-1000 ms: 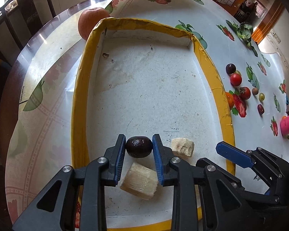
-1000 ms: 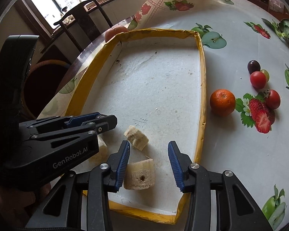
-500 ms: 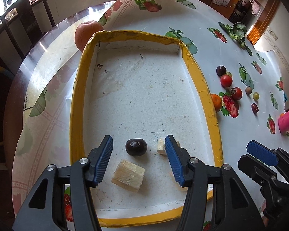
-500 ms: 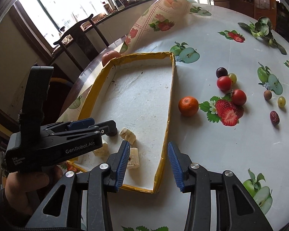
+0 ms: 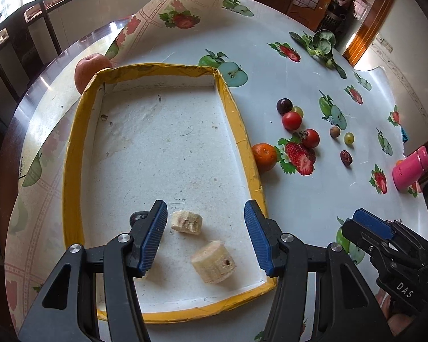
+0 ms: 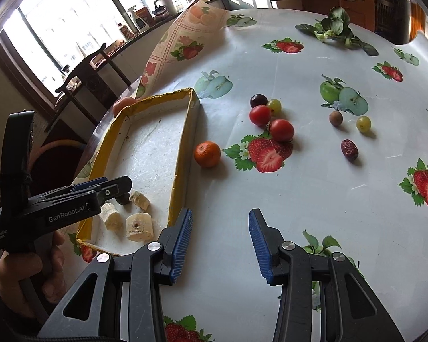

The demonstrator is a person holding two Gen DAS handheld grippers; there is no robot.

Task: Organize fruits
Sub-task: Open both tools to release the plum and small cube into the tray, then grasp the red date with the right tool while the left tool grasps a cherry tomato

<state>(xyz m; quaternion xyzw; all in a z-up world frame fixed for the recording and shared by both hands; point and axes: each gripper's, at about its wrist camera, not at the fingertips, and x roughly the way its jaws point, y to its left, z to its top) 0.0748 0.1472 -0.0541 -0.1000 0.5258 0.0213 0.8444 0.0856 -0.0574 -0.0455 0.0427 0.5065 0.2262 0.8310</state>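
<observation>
Over the tray's (image 5: 71, 154) near end: left gripper (image 5: 205, 239) released, jaws apart, nothing clamped, blue pads (image 5: 154, 236) hovering above two banana chunks (image 5: 214, 262) on the white floor. Just behind the left pad, half hidden, a dark plum (image 5: 135, 217), lying loose in the tray. Third banana piece (image 6: 111, 219) visible only from the right wrist, beside the other two, near the tray's front corner. Off to the right of the tray, above bare tablecloth (image 6: 314, 193): right gripper (image 6: 219, 245), jaws partly apart, empty, touching nothing. Just outside the tray's right wall, a tangerine (image 5: 264, 155), close to the yellow rim, whether touching it cannot be told. Farther out on the cloth, a loose cluster: dark plum (image 5: 284, 105), green grape (image 5: 298, 111) just beside it, two red tomatoes (image 5: 291, 120), the nearer one beside a printed strawberry. Well apart from those, a small brown fruit (image 5: 334, 132), a second green grape (image 5: 348, 138) and a reddish date (image 5: 345, 157). Beyond the tray's far left corner, an apple (image 5: 88, 65), partly hidden by the rim. At the table's right edge, a pink bottle (image 5: 411, 168) on its side. At the far side, a leafy green bunch (image 5: 322, 42). Gripping the left tool's handle, a hand (image 6: 28, 270), seen from the right wrist.
</observation>
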